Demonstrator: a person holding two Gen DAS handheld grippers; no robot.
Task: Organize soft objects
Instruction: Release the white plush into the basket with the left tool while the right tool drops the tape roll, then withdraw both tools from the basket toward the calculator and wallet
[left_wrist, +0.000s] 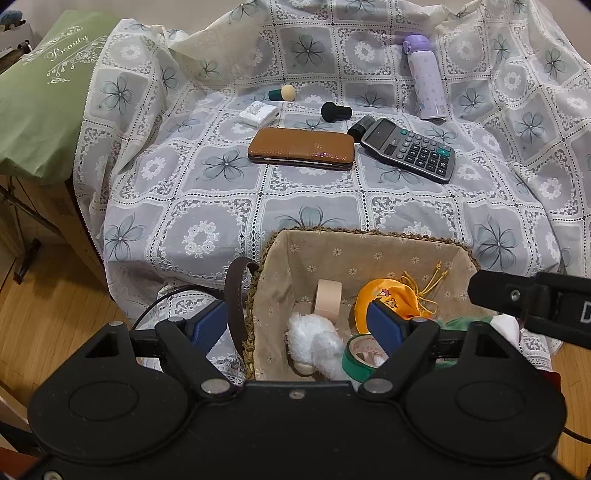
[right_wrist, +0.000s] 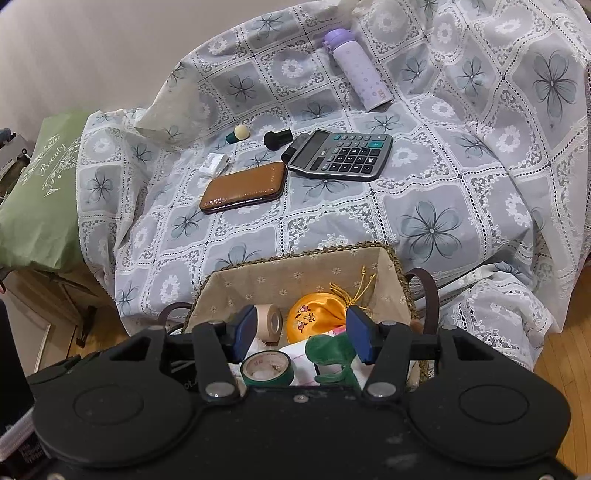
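I'm hovering both claws over basket (right_wrist: 295, 258). Left claw (left_wrist: 295, 325) gaping wide, gripping nothing; right claw (right_wrist: 301, 334) likewise spread, empty. Soft things are sitting inside: white plush (left_wrist: 314, 343), orange pouch (right_wrist: 314, 317), green plush (right_wrist: 332, 350). Hard items are lying at 12 o'clock on bench (right_wrist: 424, 221): calculator (right_wrist: 340, 155), bottle (right_wrist: 356, 70). I'm judging sorting nearly complete.
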